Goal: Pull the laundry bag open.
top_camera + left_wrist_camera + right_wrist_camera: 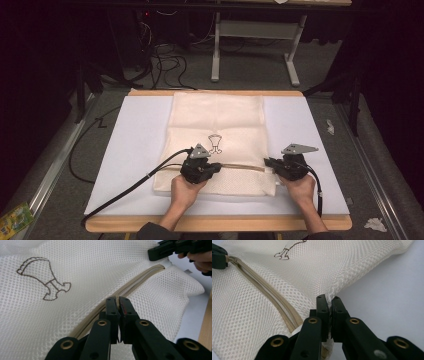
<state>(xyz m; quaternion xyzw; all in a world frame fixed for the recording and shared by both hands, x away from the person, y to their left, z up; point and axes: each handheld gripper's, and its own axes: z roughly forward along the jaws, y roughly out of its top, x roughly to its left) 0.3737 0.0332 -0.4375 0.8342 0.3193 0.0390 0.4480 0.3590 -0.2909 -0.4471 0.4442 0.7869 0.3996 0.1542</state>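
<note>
bag: cream mesh laundry bag [217,142], flat on the white table cover [130,150], centred, long axis running 12 to 6 in the high view. Brown stitched garment outline [215,142] sits mid-panel.
zipper: tan zipper [242,167] runs 9 to 3 across the bag's near third. In the right gripper view [277,307] the teeth look meshed along the visible run. Slider itself hidden between the left jaws, so can't confirm.
left gripper: left gripper [117,302] clamped on the zipper line, jaws together with almost no gap, a sliver of tan between them. Judged to be holding the pull or the tape; which one, can't tell. In the high view it sits [200,167] at about 8 o'clock from the stitched outline.
right gripper: right gripper [329,301] pinching the bag's mesh edge at the 3 o'clock end of the zipper, jaws closed on fabric. High view puts it [270,163] at the bag's right side seam.
hands: both hands enter from 6 o'clock, left hand [187,190], right hand [300,187].
progress: grips set, bag anchored at one end, zipper line taut between the grippers. Looks like zipper travel in hand; direction not readable. Left to do: run the slider along, release both.
table: wooden edge [215,222] at 6 o'clock.
</note>
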